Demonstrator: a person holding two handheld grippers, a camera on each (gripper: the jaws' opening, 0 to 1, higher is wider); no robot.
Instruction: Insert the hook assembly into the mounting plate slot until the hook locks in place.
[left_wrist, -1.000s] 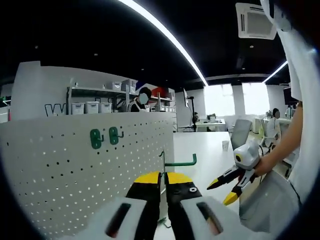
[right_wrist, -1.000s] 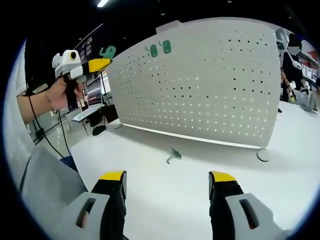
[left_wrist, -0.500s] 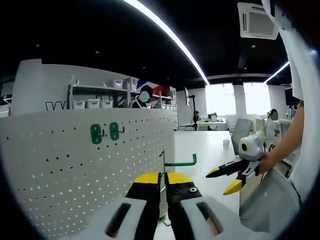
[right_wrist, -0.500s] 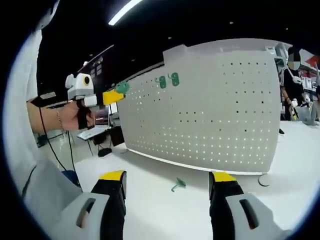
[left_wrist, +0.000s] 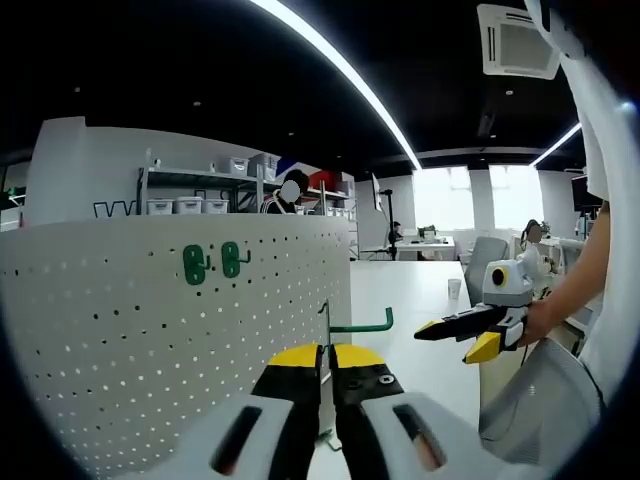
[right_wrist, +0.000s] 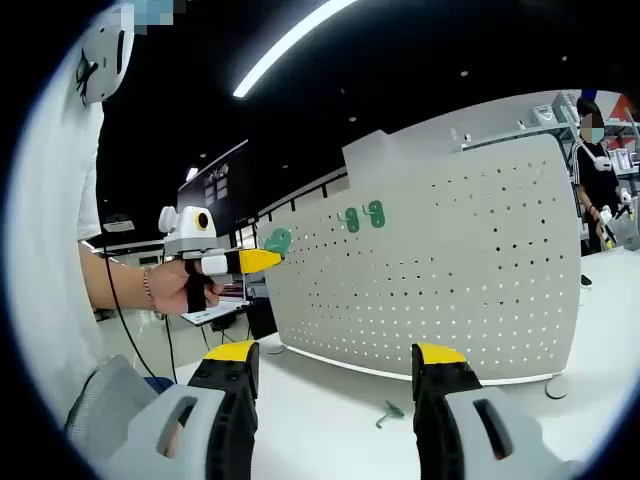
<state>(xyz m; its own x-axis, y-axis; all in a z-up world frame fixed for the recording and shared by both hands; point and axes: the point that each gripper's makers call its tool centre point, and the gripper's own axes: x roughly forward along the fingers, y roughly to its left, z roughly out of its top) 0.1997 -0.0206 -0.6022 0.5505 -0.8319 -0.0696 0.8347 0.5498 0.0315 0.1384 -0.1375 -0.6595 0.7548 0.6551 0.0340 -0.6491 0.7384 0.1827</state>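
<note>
My left gripper (left_wrist: 325, 362) is shut on a green hook (left_wrist: 358, 325), whose rod points right in front of the white pegboard plate (left_wrist: 140, 340). Two more green hooks (left_wrist: 212, 262) hang side by side high on that plate. In the right gripper view the left gripper (right_wrist: 268, 260) holds its green hook (right_wrist: 277, 240) up near the pegboard plate's (right_wrist: 450, 290) left edge, apart from it. My right gripper (right_wrist: 337, 365) is open with nothing between its fingers, and in the left gripper view the right gripper (left_wrist: 450, 340) hangs at the right. A loose green hook (right_wrist: 388, 412) lies on the table.
The pegboard stands on a white table (right_wrist: 330, 440) on a round foot (right_wrist: 556, 385). Shelves with bins (left_wrist: 185, 205) and a person stand behind it. A hand (right_wrist: 180, 285) carries the left gripper. An office chair (left_wrist: 485, 262) sits far off.
The right gripper has risen and levelled out in the left gripper view, and its own camera has tilted upward. The left gripper still holds its hook in about the same place.
</note>
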